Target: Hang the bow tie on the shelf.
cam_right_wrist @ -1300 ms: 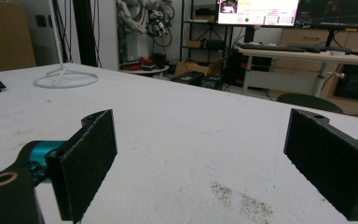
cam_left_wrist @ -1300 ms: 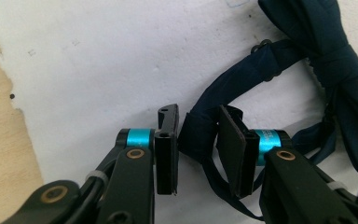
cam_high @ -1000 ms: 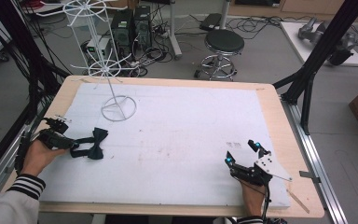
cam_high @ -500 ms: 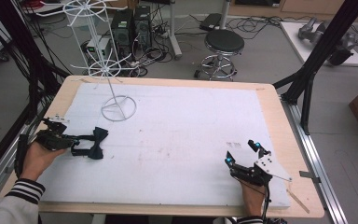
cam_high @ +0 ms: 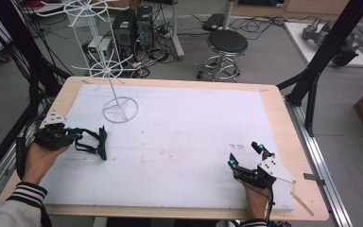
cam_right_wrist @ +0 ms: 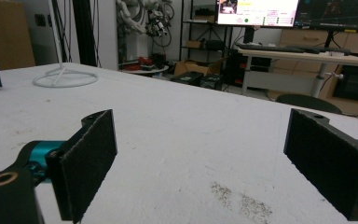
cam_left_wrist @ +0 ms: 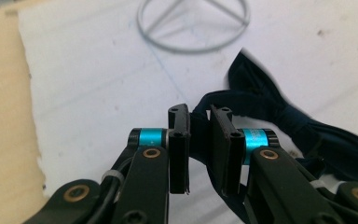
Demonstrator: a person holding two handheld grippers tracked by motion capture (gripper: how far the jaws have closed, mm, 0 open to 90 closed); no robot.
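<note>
Broadly, a wooden table (cam_high: pixel 283 123) with rounded corners carries a large white foam-like sheet (cam_high: pixel 184 137), matte, faintly scuffed and speckled, covering nearly the whole top and leaving a strip of bare wood along each edge. Most of the sheet's middle lies open between the two hands.

Next in size, a white wire rack (cam_high: pixel 105 61) stands at the sheet's far left corner: a thin upright stem with spoked wire wheels, on a round ring foot (cam_left_wrist: pixel 193 23) crossed by three spokes.

Nearer the left edge, a dark navy bow tie (cam_high: pixel 97 142) of soft cloth lies on the sheet, its strap looping back toward the left gripper (cam_high: pixel 71 135). In the left gripper view the jaws are nearly closed, pinching the dark strap (cam_left_wrist: pixel 196 135) between their flat pads, with the tie's pointed wings (cam_left_wrist: pixel 279 107) spread just beyond, short of the ring foot.

At the near right corner, the right gripper (cam_high: pixel 246 153) rests close to the sheet's front edge, its rough black pads (cam_right_wrist: pixel 91 163) spread wide with nothing between them.
</note>
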